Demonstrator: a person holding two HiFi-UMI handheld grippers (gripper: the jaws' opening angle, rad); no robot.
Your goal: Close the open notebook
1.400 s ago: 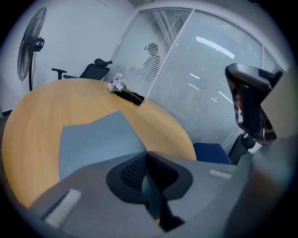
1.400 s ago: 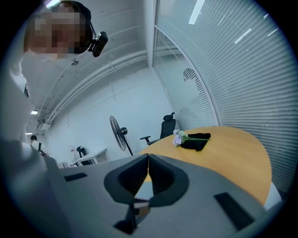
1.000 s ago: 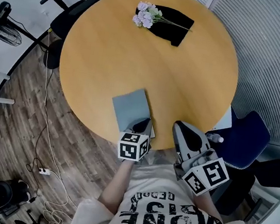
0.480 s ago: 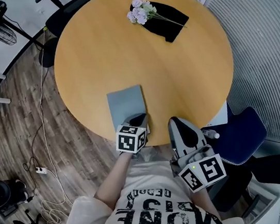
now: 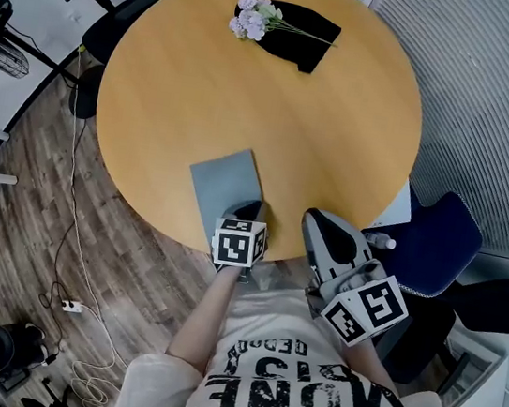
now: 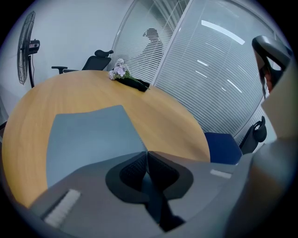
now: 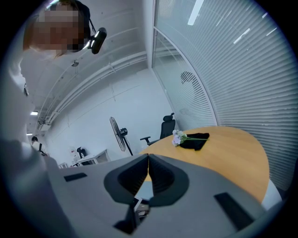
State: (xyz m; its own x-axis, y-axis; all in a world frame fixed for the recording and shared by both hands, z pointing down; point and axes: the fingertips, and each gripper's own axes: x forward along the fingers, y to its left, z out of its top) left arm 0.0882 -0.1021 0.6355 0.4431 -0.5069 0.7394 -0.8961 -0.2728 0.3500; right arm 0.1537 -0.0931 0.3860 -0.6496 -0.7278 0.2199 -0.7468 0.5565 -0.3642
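The grey-blue notebook (image 5: 223, 193) lies closed and flat on the round wooden table (image 5: 325, 114), close to its near edge. My left gripper (image 5: 251, 213) points down at the notebook's near right corner. Its jaws are opening, but the tips still meet, and I see nothing between them. In the left gripper view the notebook (image 6: 88, 135) spreads out just beyond the left gripper (image 6: 147, 152). My right gripper (image 5: 314, 220) hovers at the table's rim to the right, shut and empty. In the right gripper view the right gripper (image 7: 148, 157) points across the table.
Purple flowers (image 5: 248, 17) lie on a black cloth (image 5: 299, 32) at the far side of the table. A blue chair (image 5: 433, 244) stands at the right, a black office chair (image 5: 123, 7) at the far left, and a fan (image 5: 0, 37) on the floor.
The head view has shifted slightly. The left gripper has edged a little toward the table; the notebook stays closed and the right gripper is still.
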